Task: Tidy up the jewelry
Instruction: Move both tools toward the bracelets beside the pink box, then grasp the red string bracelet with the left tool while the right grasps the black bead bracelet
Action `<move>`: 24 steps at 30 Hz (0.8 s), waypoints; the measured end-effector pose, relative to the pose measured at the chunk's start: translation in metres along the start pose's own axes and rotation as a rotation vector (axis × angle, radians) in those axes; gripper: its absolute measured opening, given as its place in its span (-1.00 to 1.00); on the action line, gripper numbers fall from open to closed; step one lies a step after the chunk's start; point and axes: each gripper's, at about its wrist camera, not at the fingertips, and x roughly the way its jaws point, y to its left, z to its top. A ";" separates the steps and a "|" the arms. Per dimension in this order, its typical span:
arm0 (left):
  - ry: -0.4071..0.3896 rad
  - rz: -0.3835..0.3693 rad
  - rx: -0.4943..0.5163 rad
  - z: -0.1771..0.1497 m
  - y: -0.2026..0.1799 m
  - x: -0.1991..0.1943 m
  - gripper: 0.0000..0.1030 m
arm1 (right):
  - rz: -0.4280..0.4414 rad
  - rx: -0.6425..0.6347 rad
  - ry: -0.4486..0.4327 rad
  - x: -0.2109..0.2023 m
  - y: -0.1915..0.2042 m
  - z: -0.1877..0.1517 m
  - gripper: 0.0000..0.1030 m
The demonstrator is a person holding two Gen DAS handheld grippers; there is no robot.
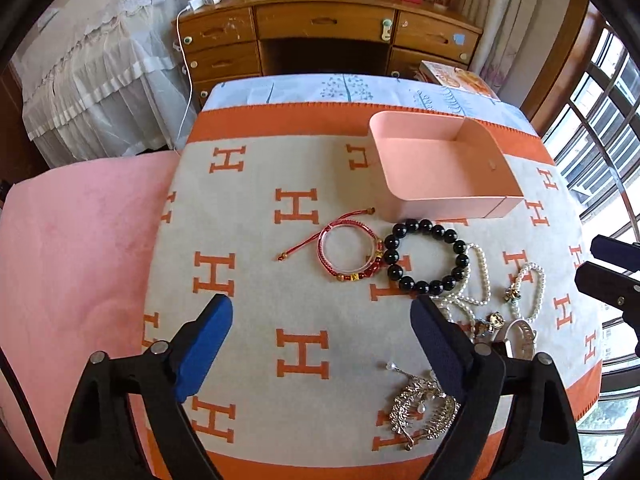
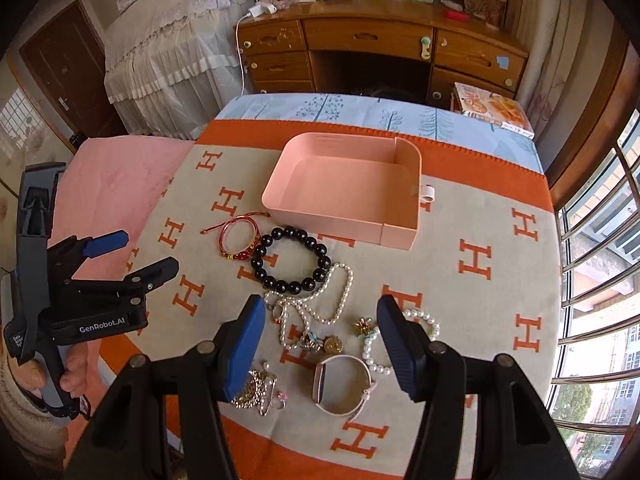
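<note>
An empty pink tray (image 1: 440, 210) (image 2: 340, 224) stands on an orange-and-cream blanket (image 1: 304, 352). In front of it lie a red string bracelet (image 1: 352, 278) (image 2: 240, 256), a black bead bracelet (image 1: 424, 287) (image 2: 280, 286), a tangled pearl necklace (image 1: 478, 264) (image 2: 344, 280), a pearl bracelet (image 1: 536, 280) (image 2: 372, 356), a gold brooch (image 1: 420, 408) (image 2: 248, 392) and a pink watch (image 2: 320, 380). My left gripper (image 1: 320, 312) (image 2: 148, 254) hovers open over bare blanket, left of the pile. My right gripper (image 2: 322, 312) (image 1: 596, 260) is open above the pearls and watch.
A wooden desk (image 1: 320, 20) with drawers stands behind the bed. A pink cover (image 1: 80, 240) spreads to the left, and a barred window (image 2: 600, 280) lies to the right. A printed box (image 2: 492, 108) sits at the far right corner. A hand (image 2: 72, 376) holds the left gripper's handle.
</note>
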 end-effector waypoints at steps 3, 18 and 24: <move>0.062 -0.014 -0.021 0.008 0.008 0.027 0.34 | 0.009 0.015 0.051 0.032 0.000 0.013 0.14; 0.164 -0.002 -0.012 0.048 0.026 0.104 0.28 | -0.051 -0.027 0.234 0.145 0.004 0.038 -0.20; 0.174 -0.029 0.008 0.055 0.022 0.115 0.28 | -0.102 -0.073 0.221 0.153 0.006 0.035 -0.69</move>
